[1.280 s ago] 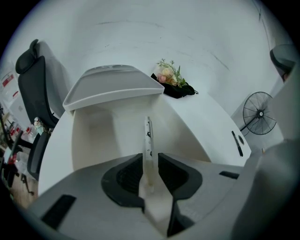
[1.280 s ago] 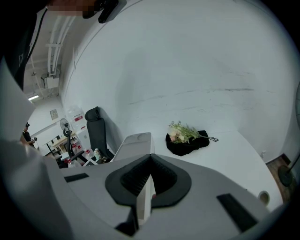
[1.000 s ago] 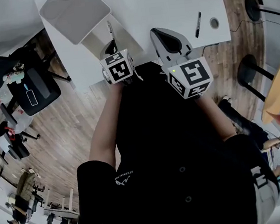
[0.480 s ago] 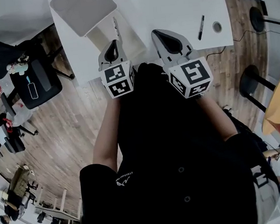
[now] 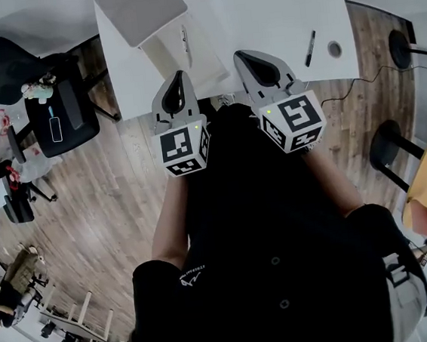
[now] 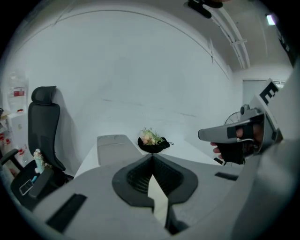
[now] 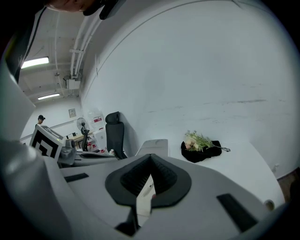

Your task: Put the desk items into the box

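Head view: left gripper point(image 5: 179, 77) and right gripper point(image 5: 251, 60) hover over white desk's point(image 5: 257, 10) near edge; grey box point(image 5: 140, 11) far left, pen point(image 5: 184, 39) near it, marker point(image 5: 310, 48) at right | Left gripper view: jaws together, empty | Right gripper view: jaws together, empty

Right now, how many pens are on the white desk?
2. One pen lies on the cream pad beside the grey box. The other, a black pen, lies farther right, by a small round thing. More could be hidden from view.
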Demonstrator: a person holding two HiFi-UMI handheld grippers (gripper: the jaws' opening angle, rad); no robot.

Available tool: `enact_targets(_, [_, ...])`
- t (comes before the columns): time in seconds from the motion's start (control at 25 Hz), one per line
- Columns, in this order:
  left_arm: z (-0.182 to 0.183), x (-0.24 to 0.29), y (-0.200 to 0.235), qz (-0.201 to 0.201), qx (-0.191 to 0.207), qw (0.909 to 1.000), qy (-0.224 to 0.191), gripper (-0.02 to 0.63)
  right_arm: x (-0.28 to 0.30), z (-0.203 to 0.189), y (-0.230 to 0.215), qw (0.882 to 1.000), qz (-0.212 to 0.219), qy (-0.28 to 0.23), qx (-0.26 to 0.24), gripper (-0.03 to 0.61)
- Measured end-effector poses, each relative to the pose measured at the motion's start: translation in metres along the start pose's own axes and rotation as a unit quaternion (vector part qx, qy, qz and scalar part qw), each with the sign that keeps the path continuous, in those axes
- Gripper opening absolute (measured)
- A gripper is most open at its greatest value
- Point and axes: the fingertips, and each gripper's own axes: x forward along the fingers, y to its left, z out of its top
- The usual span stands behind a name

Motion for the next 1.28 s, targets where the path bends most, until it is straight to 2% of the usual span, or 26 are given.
enact_targets(0.2, [0.017, -0.033, -0.012, 0.006, -0.006, 0.9992, -0.039, 0.006, -0.017, 0.0, 0.007, 1.0, 0.008, -0.012, -0.013, -0.002])
enact_targets(0.6, [0.051, -0.058, -0.035, 0.01, 0.039, 0.9946, -0.095, 0.006, -0.049, 0.021, 0.006, 0.998, 0.002, -0.059, -0.022, -0.002])
enact_targets(0.84, [0.096, -0.072, -0.046, 0.02, 0.079, 0.9852, -0.15, 0.006, -0.065, 0.061, 0.008, 0.994, 0.004, -0.105, -0.022, -0.002])
enact_targets(1.28, [0.166, -0.088, -0.044, 0.032, 0.096, 0.9712, -0.216, 0.006, -0.084, 0.137, 0.007, 0.981, 0.016, -0.185, -0.052, -0.002])
